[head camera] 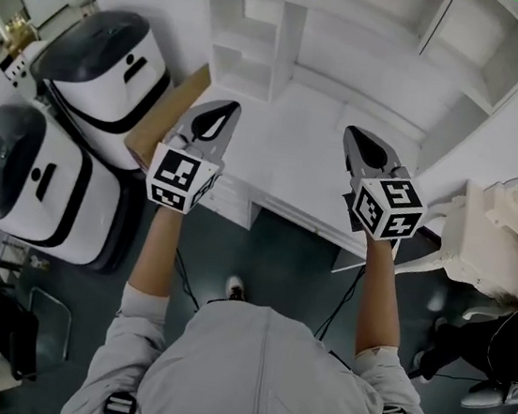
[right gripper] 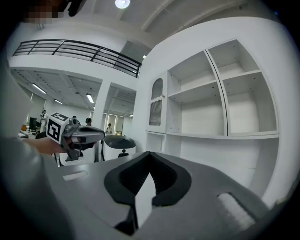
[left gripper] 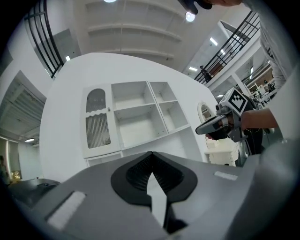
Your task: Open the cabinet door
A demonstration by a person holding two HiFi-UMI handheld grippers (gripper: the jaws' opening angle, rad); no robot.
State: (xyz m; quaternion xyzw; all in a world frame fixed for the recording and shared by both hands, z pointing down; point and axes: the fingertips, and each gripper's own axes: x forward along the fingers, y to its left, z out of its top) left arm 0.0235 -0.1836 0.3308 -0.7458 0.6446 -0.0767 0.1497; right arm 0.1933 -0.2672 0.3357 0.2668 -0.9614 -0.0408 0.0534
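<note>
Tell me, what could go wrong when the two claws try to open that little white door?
The left gripper and the right gripper both have their jaws shut, so they might only bump the cabinet door instead of catching it. Its knob looks tiny, so a pinch could slip off. The white machines stand close on the left, and the left arm might knock them.
</note>
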